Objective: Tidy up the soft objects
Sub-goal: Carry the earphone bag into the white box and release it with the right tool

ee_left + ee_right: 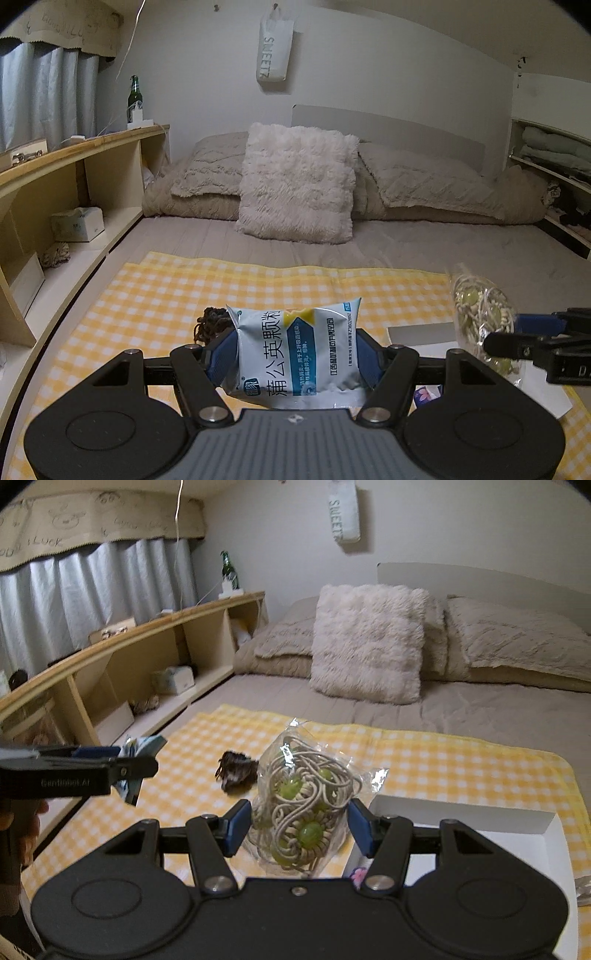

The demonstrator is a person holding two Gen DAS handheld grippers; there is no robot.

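Observation:
My left gripper (295, 354) is shut on a light-blue printed sachet (295, 350), held above the yellow checked cloth (221, 288). In the right wrist view that gripper (142, 768) shows at the left edge with the sachet (138, 747) in it. My right gripper (299, 827) is shut on a clear bag of grey cord and green beads (303, 797), also lifted off the cloth (443, 753). From the left wrist view the bag (480, 317) hangs at the right. A dark brown knotted bundle (236, 771) lies on the cloth; it peeks out behind the sachet as the bundle (208, 323).
A white shallow box (517, 834) lies on the cloth at the right, with a small flowered item (358, 875) at its near corner. A fluffy cushion (295, 184) and pillows lie at the bed's head. A wooden shelf unit (74, 177) runs along the left.

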